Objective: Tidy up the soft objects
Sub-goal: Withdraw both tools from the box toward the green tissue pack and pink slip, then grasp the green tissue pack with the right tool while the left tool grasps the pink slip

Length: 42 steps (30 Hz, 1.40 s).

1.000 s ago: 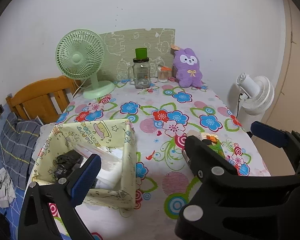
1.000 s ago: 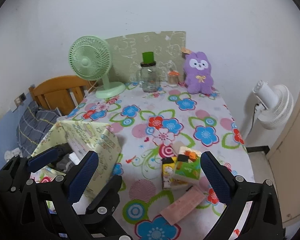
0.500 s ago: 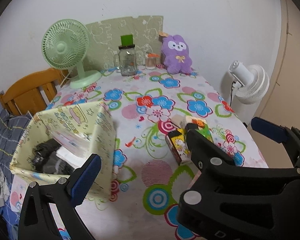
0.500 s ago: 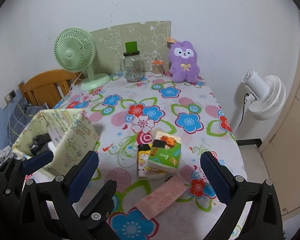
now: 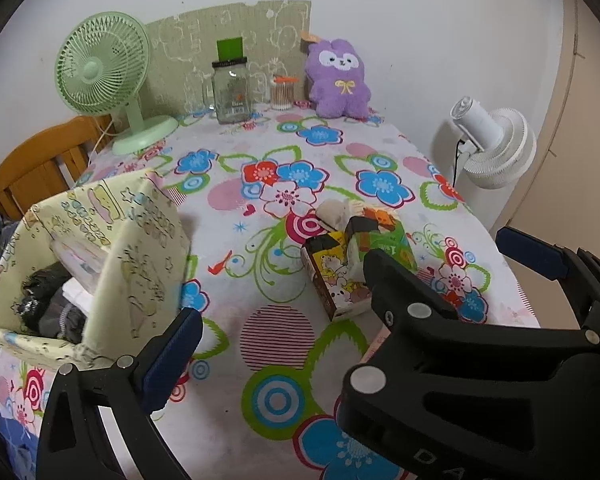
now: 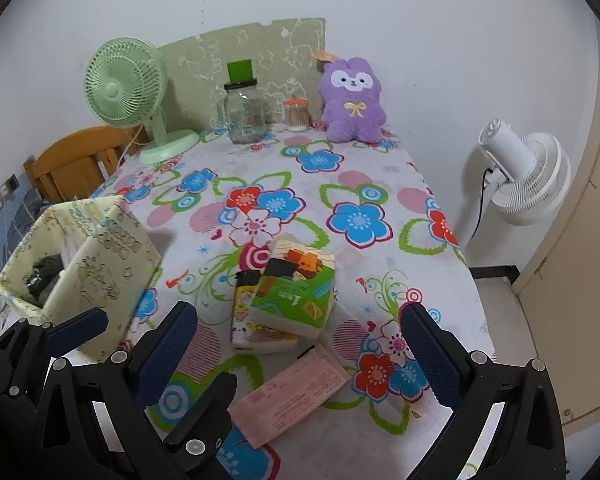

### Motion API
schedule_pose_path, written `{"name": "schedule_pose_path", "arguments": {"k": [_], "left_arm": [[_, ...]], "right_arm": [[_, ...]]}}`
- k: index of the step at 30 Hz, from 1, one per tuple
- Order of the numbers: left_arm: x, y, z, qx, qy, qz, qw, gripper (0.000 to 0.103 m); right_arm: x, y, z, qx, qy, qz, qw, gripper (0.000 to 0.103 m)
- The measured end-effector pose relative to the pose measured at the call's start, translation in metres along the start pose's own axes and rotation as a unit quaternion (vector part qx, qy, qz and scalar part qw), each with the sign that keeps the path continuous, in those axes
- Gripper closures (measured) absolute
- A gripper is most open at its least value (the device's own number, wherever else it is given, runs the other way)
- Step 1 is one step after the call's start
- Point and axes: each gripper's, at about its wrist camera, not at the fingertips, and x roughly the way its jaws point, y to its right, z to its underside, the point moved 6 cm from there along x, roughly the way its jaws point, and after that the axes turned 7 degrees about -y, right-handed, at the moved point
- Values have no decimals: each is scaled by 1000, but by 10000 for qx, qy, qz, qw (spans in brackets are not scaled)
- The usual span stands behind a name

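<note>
Flower-printed surface (image 6: 364,184) filling both views, against a white wall. At its left edge, a pale yellow fabric bin (image 5: 140,256), open-topped, holding dark bundled cloth (image 5: 40,300) and something white; from the left wrist, seen deep inside, from the right wrist only a dark sliver at the rim. Beside the far right edge, a white standing fan (image 6: 528,176); on the far left of the surface, a green desk fan (image 5: 100,76). At the back, a purple plush rabbit (image 6: 354,100) upright against the wall, well apart from the bin. Next to it a glass jar (image 6: 244,114) with a green lid, then a small pot of cotton swabs (image 6: 297,115).

Mid-surface, a green tissue pack (image 6: 296,292) lying across a cartoon-printed pack (image 6: 246,320), touching. Just beside these, nearer the camera, a pink slip of paper (image 6: 296,392), plain from the right wrist, almost wholly hidden behind the other tool from the left.

Left gripper (image 5: 348,304) spread wide, fingers (image 5: 172,356) empty. Right gripper (image 6: 300,348) likewise spread wide, holding nothing, above the pink slip.
</note>
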Motion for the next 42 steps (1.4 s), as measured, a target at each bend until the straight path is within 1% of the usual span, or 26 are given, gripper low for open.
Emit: {"name": "schedule_pose_path", "arguments": {"k": [8, 15, 19, 21, 24, 26, 28, 34, 42], "left_arm": [[21, -1, -4, -57, -203, -67, 9998, 1], [38, 0, -3, -49, -388, -79, 9992, 1], [45, -3, -3, -118, -485, -73, 9987, 1], [48, -4, -3, -136, -528, -78, 9985, 1], [52, -6, -2, -161, -573, -101, 9982, 1], [55, -6, -2, -158, -627, -96, 9979, 1], [58, -4, -1, -109, -690, -98, 9975, 1], [57, 0, 0, -53, -685, -51, 9976, 1], [50, 19, 2, 134, -601, 80, 9981, 1]], "right_arm": [[22, 4, -2, -3, -114, -24, 9999, 0], [40, 1, -3, -192, -253, -11, 9995, 1], [50, 3, -4, -177, -343, -7, 9993, 11], [55, 3, -3, -202, -426, -23, 9989, 14], [61, 1, -3, -273, -546, -24, 9981, 23], [64, 0, -2, -296, -614, -73, 9976, 33], [68, -2, 0, -333, -735, -131, 9966, 39], [64, 1, 2, -335, -668, -114, 9971, 45], [48, 19, 8, -148, -489, 9, 9987, 48]]}}
